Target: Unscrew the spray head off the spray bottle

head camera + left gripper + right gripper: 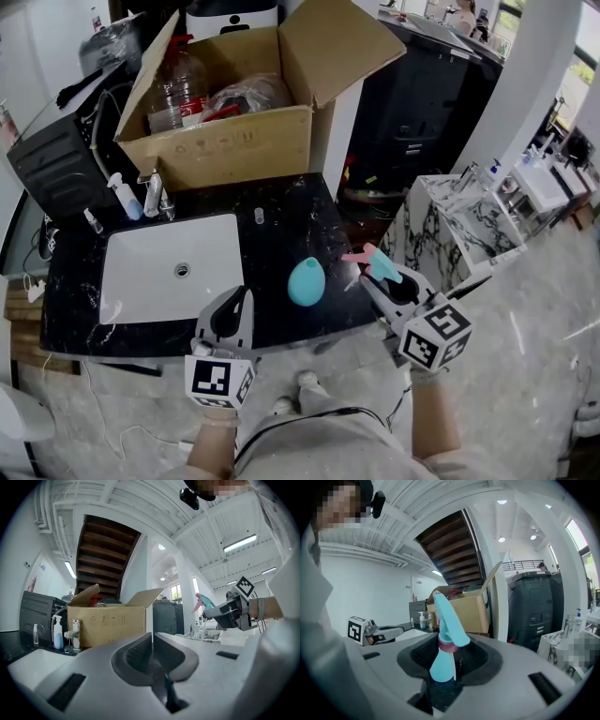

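**Head view.** A black, white-veined marble tabletop has a white rectangular sink set into it. An open brown cardboard box stands at the back, with a chrome tap in front of it. The teal egg-shaped spray bottle body rests on the tabletop right of the sink, near the front edge, with no head on it. The right hand-held gripper is off the tabletop's front right corner, near the bottle body but apart from it. The teal spray head with a pink nozzle sticks out of its jaws. The left hand-held gripper is at the front edge, beside the sink's right corner.

**Left gripper view.** The jaws are clenched pad to pad, with only a thin seam between them and nothing held. Beyond them are the cardboard box and a white pump bottle of blue liquid. The right hand-held gripper is off to the right, with the spray head pointing up from it.

**Right gripper view.** The jaws are clamped on the flared teal lower part of the spray head. A pink collar ring sits just above the pads, and the teal trigger part rises upright past it. The left hand-held gripper is at the left.
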Tool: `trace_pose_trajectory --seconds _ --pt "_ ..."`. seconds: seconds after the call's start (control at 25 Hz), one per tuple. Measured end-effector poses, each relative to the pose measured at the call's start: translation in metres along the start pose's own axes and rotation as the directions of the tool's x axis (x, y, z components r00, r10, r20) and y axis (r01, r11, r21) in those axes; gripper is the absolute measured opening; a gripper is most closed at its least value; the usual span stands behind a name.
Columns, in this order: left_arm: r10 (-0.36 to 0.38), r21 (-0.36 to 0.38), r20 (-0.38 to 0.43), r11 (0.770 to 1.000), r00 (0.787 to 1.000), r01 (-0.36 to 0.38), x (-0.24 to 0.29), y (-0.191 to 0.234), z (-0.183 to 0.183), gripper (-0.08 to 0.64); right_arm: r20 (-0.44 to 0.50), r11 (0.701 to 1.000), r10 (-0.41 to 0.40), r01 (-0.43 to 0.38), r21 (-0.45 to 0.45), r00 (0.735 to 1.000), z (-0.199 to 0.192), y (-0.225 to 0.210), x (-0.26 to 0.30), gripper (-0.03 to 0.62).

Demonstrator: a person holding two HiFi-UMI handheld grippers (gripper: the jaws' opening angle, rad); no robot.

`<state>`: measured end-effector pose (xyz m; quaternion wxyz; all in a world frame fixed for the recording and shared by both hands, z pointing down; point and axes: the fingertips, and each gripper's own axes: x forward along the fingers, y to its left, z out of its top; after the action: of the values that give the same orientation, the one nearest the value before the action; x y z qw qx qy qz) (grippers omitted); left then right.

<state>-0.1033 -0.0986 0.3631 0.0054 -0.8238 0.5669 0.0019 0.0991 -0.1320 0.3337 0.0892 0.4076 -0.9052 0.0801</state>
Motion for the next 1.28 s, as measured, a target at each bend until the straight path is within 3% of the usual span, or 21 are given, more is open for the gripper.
trace_pose_trajectory --seconds 1.28 --pt "0.047 -0.012 0.0 0.999 0.999 -0.047 -0.006 0.007 -0.005 0.015 0.032 0.998 -0.047 0.046 0.034 0.998 -0.01 -0.003 -0.012 0.15"
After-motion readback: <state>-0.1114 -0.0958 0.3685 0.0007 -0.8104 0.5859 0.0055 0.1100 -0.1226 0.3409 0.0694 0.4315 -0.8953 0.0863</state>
